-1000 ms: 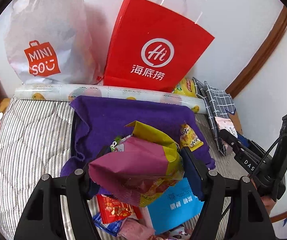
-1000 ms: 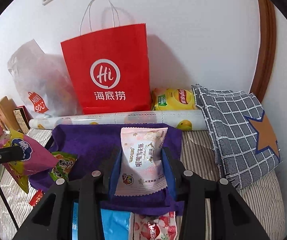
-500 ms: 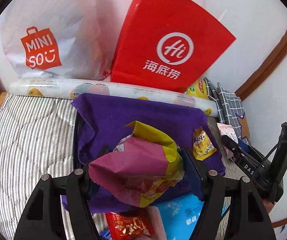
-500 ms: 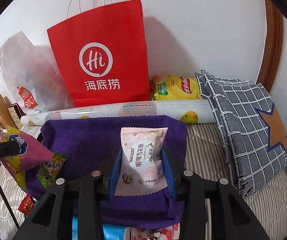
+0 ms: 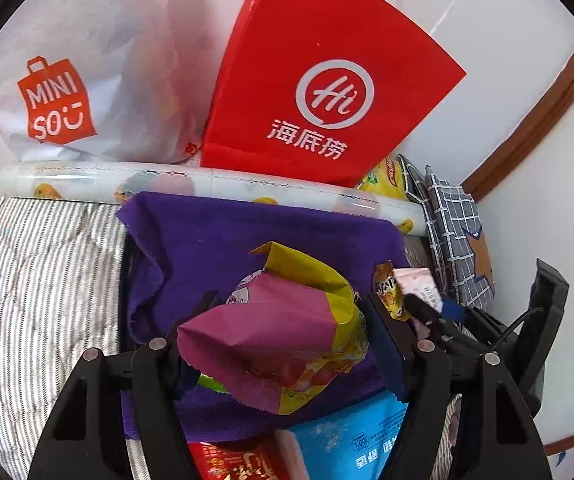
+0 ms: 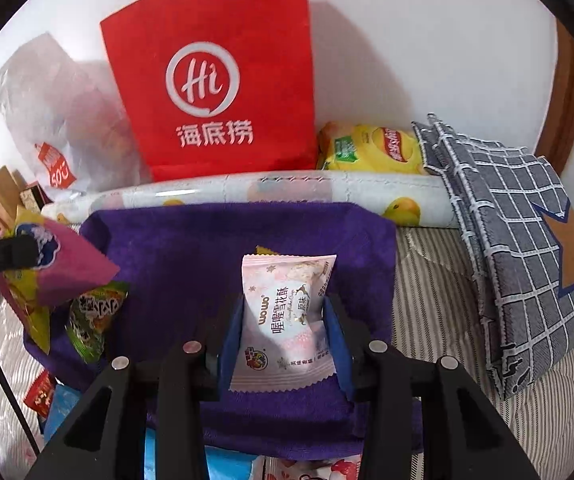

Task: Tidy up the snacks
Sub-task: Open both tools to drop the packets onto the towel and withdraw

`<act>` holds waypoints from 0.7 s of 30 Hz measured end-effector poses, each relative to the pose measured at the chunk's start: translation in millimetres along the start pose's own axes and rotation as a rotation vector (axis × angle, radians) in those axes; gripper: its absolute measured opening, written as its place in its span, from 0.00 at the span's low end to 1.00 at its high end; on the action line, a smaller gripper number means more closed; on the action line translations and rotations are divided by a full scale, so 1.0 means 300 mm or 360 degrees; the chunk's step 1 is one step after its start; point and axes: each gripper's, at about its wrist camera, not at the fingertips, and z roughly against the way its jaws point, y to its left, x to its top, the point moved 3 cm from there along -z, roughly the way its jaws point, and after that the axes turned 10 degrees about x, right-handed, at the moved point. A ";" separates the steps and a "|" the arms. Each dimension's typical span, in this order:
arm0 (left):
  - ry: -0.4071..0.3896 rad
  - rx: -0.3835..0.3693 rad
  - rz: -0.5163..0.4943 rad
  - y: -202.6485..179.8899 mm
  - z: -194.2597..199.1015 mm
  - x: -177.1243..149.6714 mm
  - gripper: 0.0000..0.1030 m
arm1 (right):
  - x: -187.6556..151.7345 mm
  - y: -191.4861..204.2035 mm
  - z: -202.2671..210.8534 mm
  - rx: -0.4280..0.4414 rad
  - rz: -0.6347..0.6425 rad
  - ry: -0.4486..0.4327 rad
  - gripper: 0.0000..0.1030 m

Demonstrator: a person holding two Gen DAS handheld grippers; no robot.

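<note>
My left gripper point(image 5: 275, 336) is shut on a puffy magenta and yellow snack bag point(image 5: 283, 332), held over the purple cloth point(image 5: 223, 240) that lines a dark container on the bed. My right gripper point(image 6: 285, 320) is shut on a small pink and white snack packet point(image 6: 287, 320), also above the purple cloth point(image 6: 191, 248). A green packet point(image 6: 95, 316) and a small yellow packet point(image 5: 387, 292) lie on the cloth. The right gripper with its pink packet shows at the right of the left wrist view. More packets, blue point(image 5: 351, 440) and red point(image 5: 231, 462), lie near the front edge.
A red paper bag point(image 5: 319, 96) and a white plastic bag point(image 5: 75, 80) stand against the wall behind a rolled printed sheet point(image 5: 207, 184). A yellow chip bag point(image 6: 371, 148) and a grey checked cushion point(image 6: 519, 240) lie at the right. Striped bedding point(image 5: 39, 280) surrounds the cloth.
Both grippers have moved forward and lower toward the purple cloth, each still holding its snack. The right gripper has come in closer beside the left one.
</note>
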 end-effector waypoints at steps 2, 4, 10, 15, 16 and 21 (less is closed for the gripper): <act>0.0012 0.0007 0.0000 -0.006 -0.017 0.000 0.68 | -0.007 0.000 -0.012 0.0004 0.0006 0.0019 0.38; 0.0023 0.0002 0.0003 -0.009 -0.027 0.000 0.68 | -0.014 0.001 -0.022 0.0006 0.0012 0.0037 0.39; 0.0033 0.0004 0.0003 -0.024 -0.058 0.003 0.68 | -0.022 -0.010 -0.038 0.0001 -0.0001 0.0052 0.39; 0.0044 0.0051 -0.0015 -0.034 -0.087 -0.001 0.68 | -0.023 -0.026 -0.040 -0.0004 -0.0029 0.0051 0.40; 0.0047 0.0056 -0.0015 -0.034 -0.092 -0.002 0.68 | -0.024 -0.030 -0.041 -0.0006 -0.0035 0.0054 0.40; 0.0043 0.0065 0.0027 -0.022 -0.102 -0.002 0.68 | -0.020 -0.029 -0.040 -0.0018 -0.0032 0.0053 0.41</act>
